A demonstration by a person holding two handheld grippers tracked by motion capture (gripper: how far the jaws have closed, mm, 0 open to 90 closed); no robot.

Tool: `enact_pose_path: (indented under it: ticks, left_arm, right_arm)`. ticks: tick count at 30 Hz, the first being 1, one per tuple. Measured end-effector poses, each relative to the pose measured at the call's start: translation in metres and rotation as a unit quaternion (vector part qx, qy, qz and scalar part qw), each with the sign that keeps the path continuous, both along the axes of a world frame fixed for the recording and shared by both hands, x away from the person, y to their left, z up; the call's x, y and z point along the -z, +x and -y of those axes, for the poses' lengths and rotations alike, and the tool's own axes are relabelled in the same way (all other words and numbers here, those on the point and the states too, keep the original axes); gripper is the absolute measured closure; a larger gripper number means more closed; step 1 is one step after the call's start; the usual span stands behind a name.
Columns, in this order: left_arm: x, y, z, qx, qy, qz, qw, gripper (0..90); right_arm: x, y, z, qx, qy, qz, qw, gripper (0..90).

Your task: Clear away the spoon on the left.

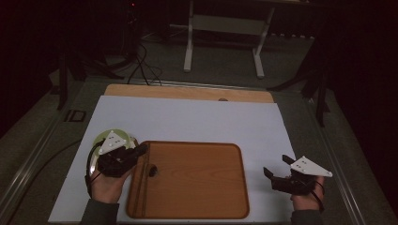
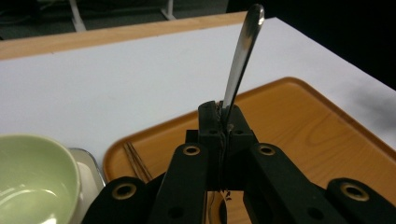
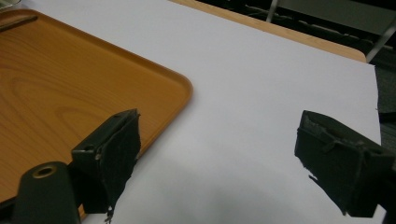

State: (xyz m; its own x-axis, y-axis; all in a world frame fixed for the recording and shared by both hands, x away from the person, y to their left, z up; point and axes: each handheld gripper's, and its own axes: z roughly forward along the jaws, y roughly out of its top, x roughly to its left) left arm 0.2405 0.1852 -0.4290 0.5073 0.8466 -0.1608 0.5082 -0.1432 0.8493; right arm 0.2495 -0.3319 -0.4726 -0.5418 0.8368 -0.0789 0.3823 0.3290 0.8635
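My left gripper (image 2: 223, 114) is shut on a slim shiny metal utensil handle (image 2: 240, 56), which sticks out past the jaws and tilts upward. In the high view this gripper (image 1: 143, 149) hangs over the left edge of the wooden tray (image 1: 197, 187), beside a pale green bowl (image 1: 104, 137). My right gripper (image 1: 277, 166) rests over the white mat to the right of the tray. Its jaws stand wide apart with nothing between them (image 3: 219, 163).
A pair of dark chopsticks (image 2: 135, 163) lies along the tray's left rim (image 2: 303, 140). The green bowl (image 2: 32, 177) sits on a silvery dish (image 2: 88, 163). The white mat (image 1: 197, 117) covers a wooden tabletop. Table legs and cables stand on the floor beyond.
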Motion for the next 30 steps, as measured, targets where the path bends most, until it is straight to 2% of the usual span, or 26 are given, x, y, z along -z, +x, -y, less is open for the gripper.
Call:
enact_pose_path:
  ticks: [13,17,20,22,23,27,28,30]
  left_arm:
    - [0.003,-0.022,0.008,0.006,-0.002,-0.019,0.9998,89.0]
    - [0.012,-0.025,0.012,0.011,-0.003,-0.043,0.9990,89.0]
    - [0.021,-0.017,0.014,0.011,0.001,-0.076,0.9971,89.1]
    - [0.024,-0.013,0.014,0.007,0.001,-0.082,0.9966,88.8]
    - [0.028,-0.002,0.015,0.006,-0.008,-0.095,0.9954,88.5]
    - [0.038,0.017,0.024,0.017,0.007,-0.109,0.9939,85.7]
    - [0.038,0.017,0.024,0.017,0.007,-0.109,0.9939,84.9]
    - [0.049,0.028,0.029,0.019,0.007,-0.121,0.9924,82.7]
  right_arm:
    - [0.000,0.000,0.000,-0.001,-0.003,0.001,1.0000,14.1]
    - [0.000,0.000,0.000,-0.001,-0.002,0.000,1.0000,14.1]
    - [0.000,0.000,0.000,-0.002,-0.003,0.000,1.0000,14.1]
    - [0.000,0.000,-0.001,-0.002,-0.003,0.000,1.0000,14.1]
    - [0.000,0.000,-0.001,-0.003,-0.003,0.000,1.0000,14.1]
    - [0.000,0.000,0.000,-0.003,-0.002,-0.001,1.0000,14.1]
    - [0.000,0.000,0.000,-0.003,-0.002,-0.001,1.0000,14.1]
    - [0.000,0.000,0.000,-0.002,0.000,-0.001,1.0000,14.1]
